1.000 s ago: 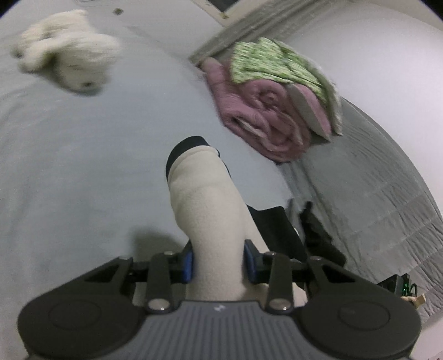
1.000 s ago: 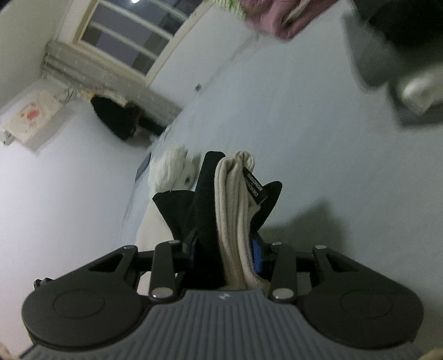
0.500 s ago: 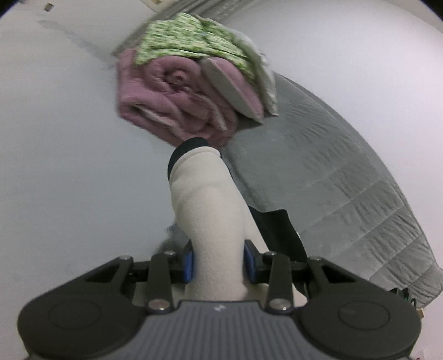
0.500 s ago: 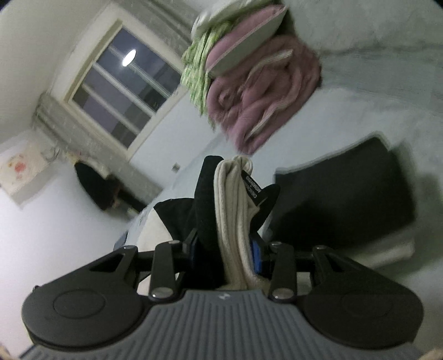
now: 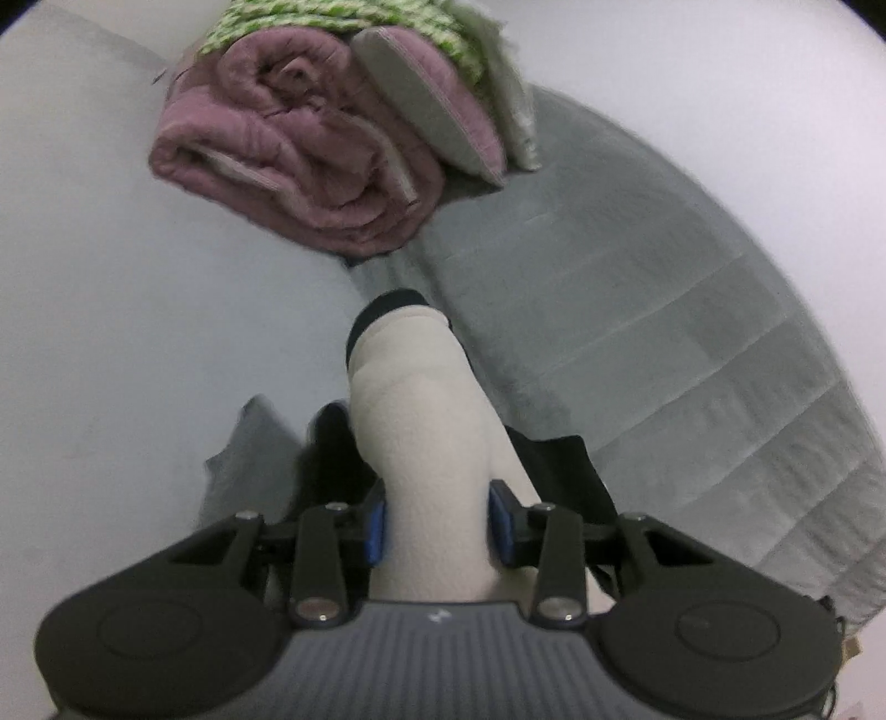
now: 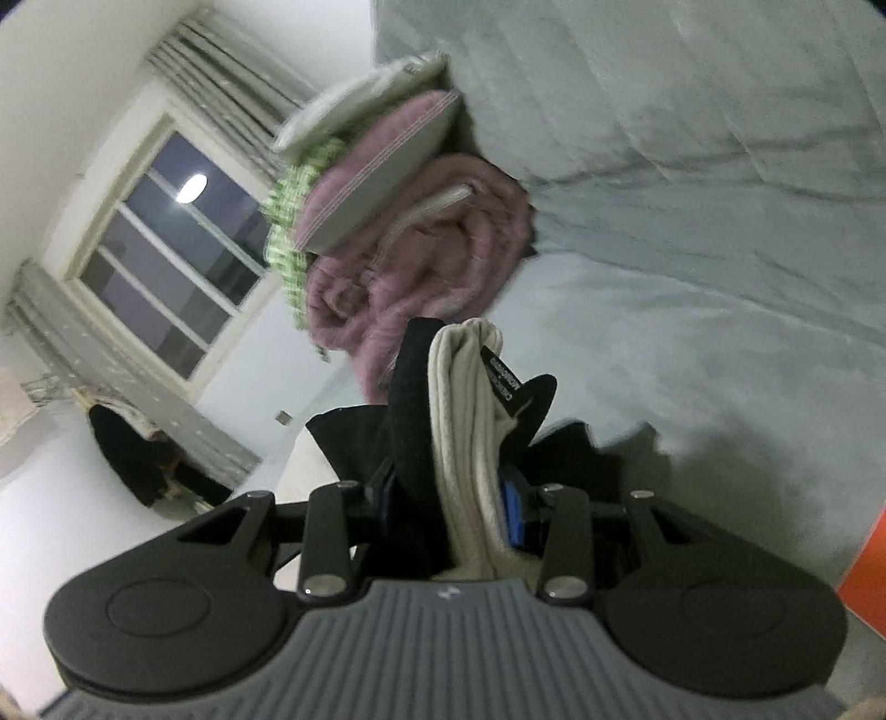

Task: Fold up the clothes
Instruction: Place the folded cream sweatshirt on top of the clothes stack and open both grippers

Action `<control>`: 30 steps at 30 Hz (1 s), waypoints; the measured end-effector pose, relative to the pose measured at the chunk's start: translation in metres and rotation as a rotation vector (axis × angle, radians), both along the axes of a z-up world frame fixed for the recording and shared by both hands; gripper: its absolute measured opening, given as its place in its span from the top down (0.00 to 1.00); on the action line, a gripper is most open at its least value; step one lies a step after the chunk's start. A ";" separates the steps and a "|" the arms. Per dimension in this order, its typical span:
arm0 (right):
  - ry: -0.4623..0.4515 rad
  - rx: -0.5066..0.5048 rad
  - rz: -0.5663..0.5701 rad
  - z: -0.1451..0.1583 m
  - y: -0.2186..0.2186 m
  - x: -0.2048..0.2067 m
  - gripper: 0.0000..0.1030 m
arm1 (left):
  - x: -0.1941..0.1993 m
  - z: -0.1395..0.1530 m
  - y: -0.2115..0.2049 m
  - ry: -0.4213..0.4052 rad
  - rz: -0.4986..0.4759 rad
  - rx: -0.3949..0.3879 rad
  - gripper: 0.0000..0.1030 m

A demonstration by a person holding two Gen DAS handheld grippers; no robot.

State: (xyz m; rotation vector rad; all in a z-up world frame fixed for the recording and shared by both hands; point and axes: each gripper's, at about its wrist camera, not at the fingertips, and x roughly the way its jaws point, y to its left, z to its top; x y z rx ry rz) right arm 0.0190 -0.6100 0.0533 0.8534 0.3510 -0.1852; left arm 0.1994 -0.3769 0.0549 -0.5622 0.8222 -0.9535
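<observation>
A cream fleece garment with black trim [image 5: 426,404] stands up between the blue pads of my left gripper [image 5: 437,526]. The pads press on both of its sides while the jaws are opening slightly. Black cloth hangs below it on either side. In the right wrist view the same cream-and-black garment [image 6: 465,421], with a black label, is bunched between the pads of my right gripper [image 6: 448,509], which is shut on it. Both grippers hold it above the pale grey bed sheet [image 5: 111,304].
A rolled pink blanket [image 5: 299,149] with a green patterned cloth [image 5: 332,22] on top lies just ahead. A grey quilt [image 5: 664,332] spreads to the right. The right wrist view also shows a window [image 6: 177,266] and an orange object [image 6: 864,570].
Both grippers have carried the garment across the bed toward the pink blanket pile, which now looms larger. The white plush toy and the folded black garment have left view.
</observation>
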 end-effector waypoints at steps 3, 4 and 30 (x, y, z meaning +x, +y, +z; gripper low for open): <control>0.007 -0.020 -0.018 -0.012 -0.002 0.001 0.52 | -0.003 -0.008 0.001 -0.029 0.021 0.028 0.55; 0.003 -0.032 -0.020 -0.011 -0.001 0.000 0.51 | -0.005 -0.007 0.004 -0.050 0.034 0.030 0.55; 0.002 -0.398 0.001 0.063 0.133 -0.011 0.32 | -0.078 0.060 0.156 -0.242 0.253 0.421 0.25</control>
